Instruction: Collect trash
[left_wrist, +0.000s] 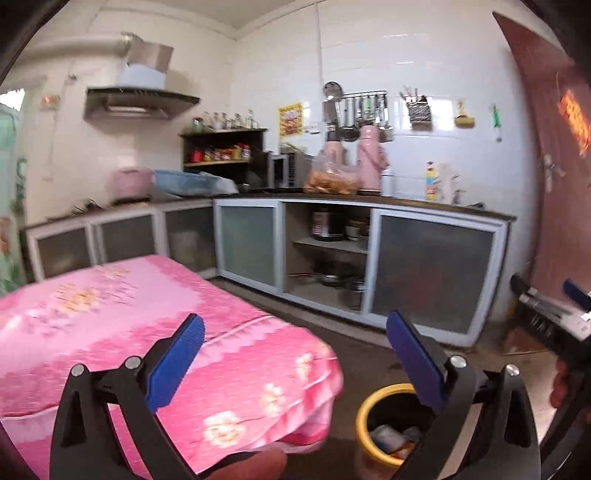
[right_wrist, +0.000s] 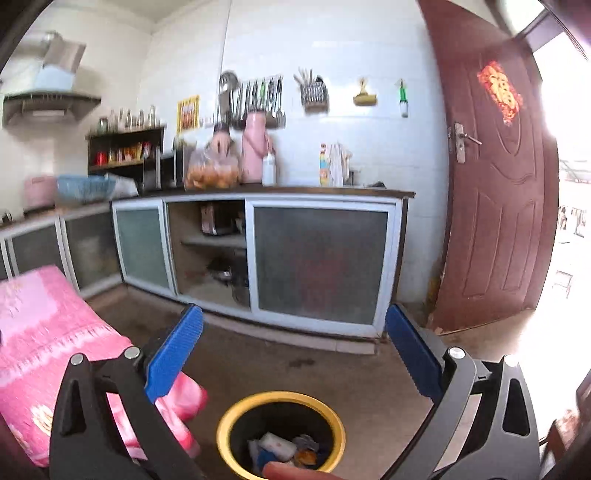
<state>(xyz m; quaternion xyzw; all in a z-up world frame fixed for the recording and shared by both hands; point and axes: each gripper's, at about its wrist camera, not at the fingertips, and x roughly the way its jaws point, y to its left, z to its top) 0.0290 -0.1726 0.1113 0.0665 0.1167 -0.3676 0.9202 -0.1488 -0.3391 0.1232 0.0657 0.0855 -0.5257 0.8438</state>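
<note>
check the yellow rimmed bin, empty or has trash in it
Has trash: wrappers and crumpled scraps lie at the bottom of the bin, well below its rim.

Upright yellow-rimmed bin (right_wrist: 280, 406) on floor, wrappers (right_wrist: 277, 446) inside

My trash bin (right_wrist: 280, 435) is cut by the lower frame edge; wrappers inside too blurred to identify.
</note>
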